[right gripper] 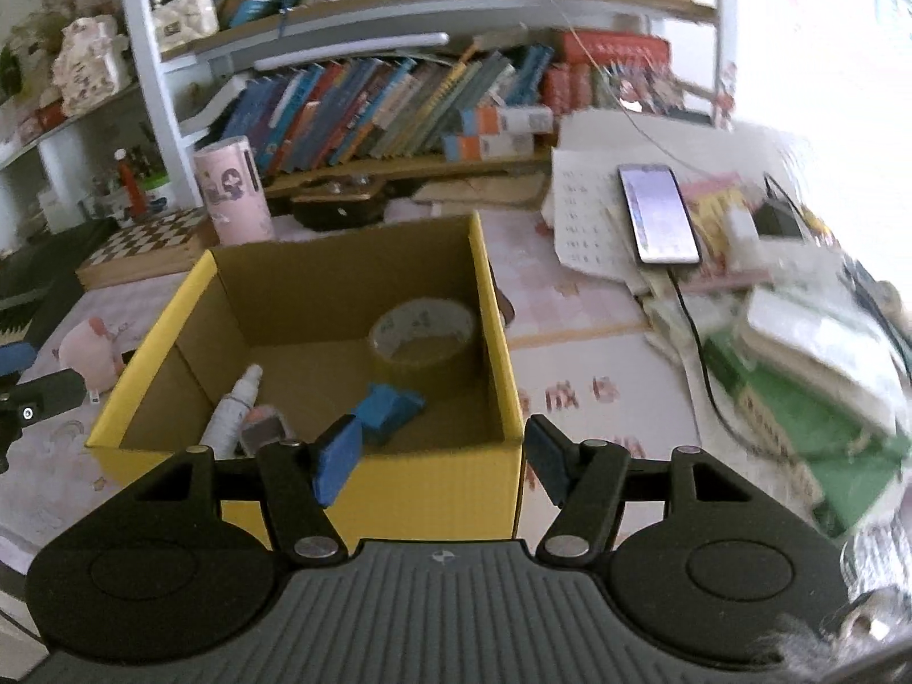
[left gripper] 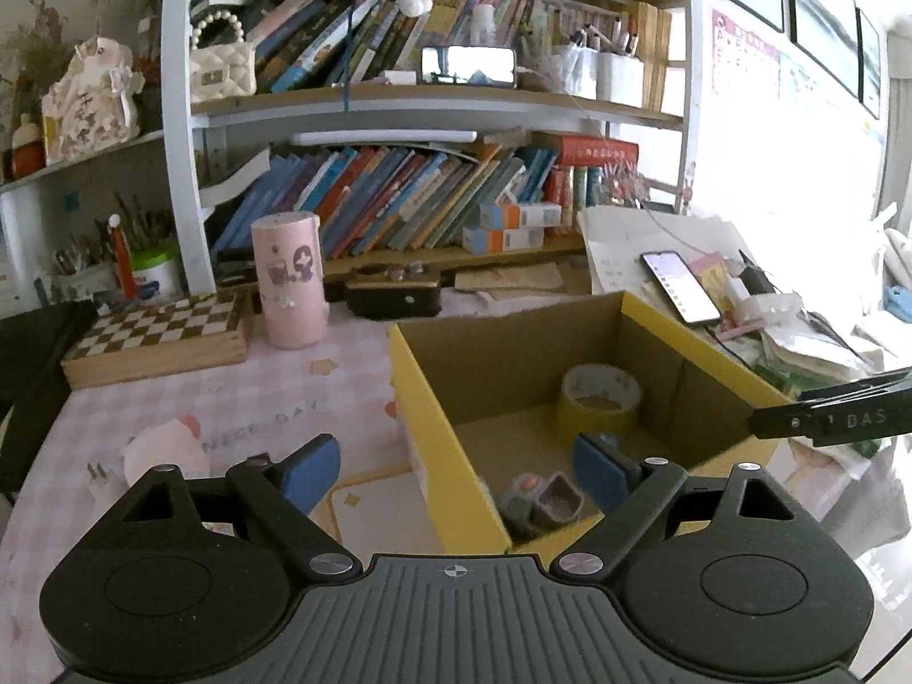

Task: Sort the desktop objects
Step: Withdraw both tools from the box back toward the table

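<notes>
over the yellow box [right gripper: 501,342], both grippers, left gripper [left gripper: 456,470] and right gripper [right gripper: 442,456], are gaping wide, empty; pink toy [right gripper: 91,350] on the worktop [right gripper: 570,308] is looking soft, light, squeeze its middle

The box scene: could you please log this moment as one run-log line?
left gripper: open, empty | right gripper: open, empty | box: tape, bottle, blue block inside

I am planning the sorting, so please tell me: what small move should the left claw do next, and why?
Probably swing the left claw left toward the pink toy on the tablecloth. Both claws are open and hold nothing, the cardboard box already holds the tape roll and small items, and the toy still lies outside.
</notes>
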